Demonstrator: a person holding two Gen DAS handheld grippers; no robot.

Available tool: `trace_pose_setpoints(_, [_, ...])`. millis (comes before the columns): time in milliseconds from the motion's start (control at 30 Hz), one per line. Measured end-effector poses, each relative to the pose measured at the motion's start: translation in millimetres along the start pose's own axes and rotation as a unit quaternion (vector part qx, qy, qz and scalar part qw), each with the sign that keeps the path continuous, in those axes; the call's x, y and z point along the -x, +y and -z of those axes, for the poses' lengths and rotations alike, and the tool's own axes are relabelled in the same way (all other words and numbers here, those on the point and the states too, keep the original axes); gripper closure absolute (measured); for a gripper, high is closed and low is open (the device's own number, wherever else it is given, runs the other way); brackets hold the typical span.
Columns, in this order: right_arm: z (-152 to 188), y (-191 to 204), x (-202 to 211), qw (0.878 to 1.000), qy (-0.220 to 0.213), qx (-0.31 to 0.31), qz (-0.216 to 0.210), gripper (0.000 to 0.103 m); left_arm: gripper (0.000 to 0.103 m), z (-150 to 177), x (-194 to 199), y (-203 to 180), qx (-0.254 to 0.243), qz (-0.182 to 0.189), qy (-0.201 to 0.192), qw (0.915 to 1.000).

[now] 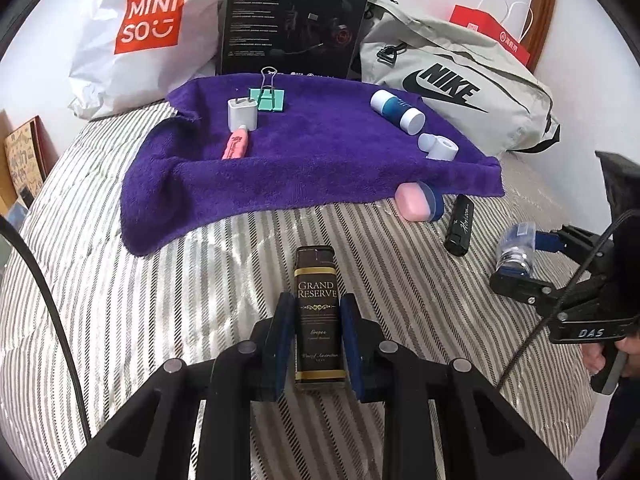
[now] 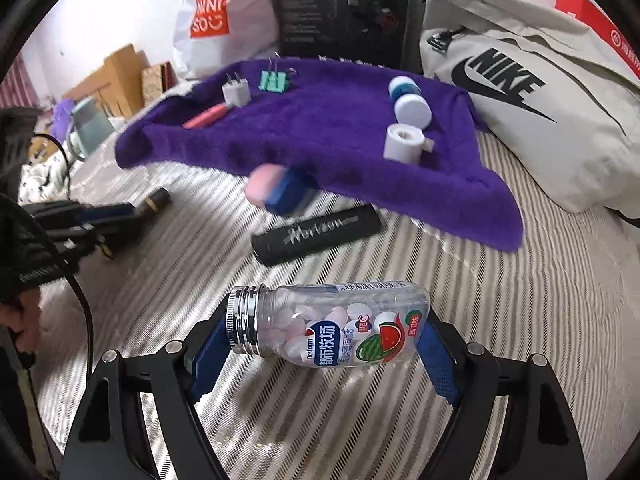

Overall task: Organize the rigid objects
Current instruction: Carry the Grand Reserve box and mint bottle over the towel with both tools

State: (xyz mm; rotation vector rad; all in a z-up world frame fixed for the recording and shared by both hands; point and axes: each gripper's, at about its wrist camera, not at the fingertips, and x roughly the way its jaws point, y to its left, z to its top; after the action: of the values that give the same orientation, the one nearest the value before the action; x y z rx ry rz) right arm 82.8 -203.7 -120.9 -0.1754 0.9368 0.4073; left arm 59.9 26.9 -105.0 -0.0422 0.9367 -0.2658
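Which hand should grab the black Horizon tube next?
Probably right. The right gripper is nearer the black cylindrical Horizon tube, which lies just ahead of it, but it must first put down its clear plastic candy bottle.

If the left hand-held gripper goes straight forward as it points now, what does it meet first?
Probably the near edge of the purple towel; the striped cover between looks free. The left hand-held gripper holds the Grand Reserve box. Depth is uncertain.

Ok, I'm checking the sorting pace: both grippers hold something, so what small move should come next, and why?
Probably carry the candy bottle in the right gripper forward to the purple towel and set it down. Sorted items already lie there, bare towel shows mid-cloth, and the black tube and pink-and-blue case still wait on the bedding.
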Motion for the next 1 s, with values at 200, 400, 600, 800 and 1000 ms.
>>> trace_pose_setpoints(200, [5.4, 4.1, -1.0, 1.000, 0.002, 0.004, -0.001, 0.021, 0.080, -2.3, -4.8, -17.8, -0.053, -0.046, 0.018, 0.9974])
trace_pose_setpoints(400, [5.7, 0.7, -0.9, 1.000, -0.003, 0.002, -0.011, 0.021, 0.081, -5.6, -7.4, -30.9, -0.079, -0.087, 0.036, 0.9924])
trace_pose_setpoints(600, [4.9, -0.1, -4.3, 1.000, 0.000, 0.000, -0.018, 0.022, 0.081, -8.9, -8.5, -24.5, -0.060, -0.068, 0.046, 0.9948])
trace_pose_setpoints(800, [-4.3, -5.7, 8.3, 0.999, -0.005, -0.010, -0.030, 0.022, 0.081, -14.7, 2.4, -21.5, -0.031, -0.051, 0.043, 0.9973])
trace_pose_setpoints(1000, [-23.2, -7.8, 26.3, 0.999, -0.015, -0.005, -0.036, 0.022, 0.081, -32.9, 19.0, -19.4, -0.022, -0.041, 0.024, 0.9986])
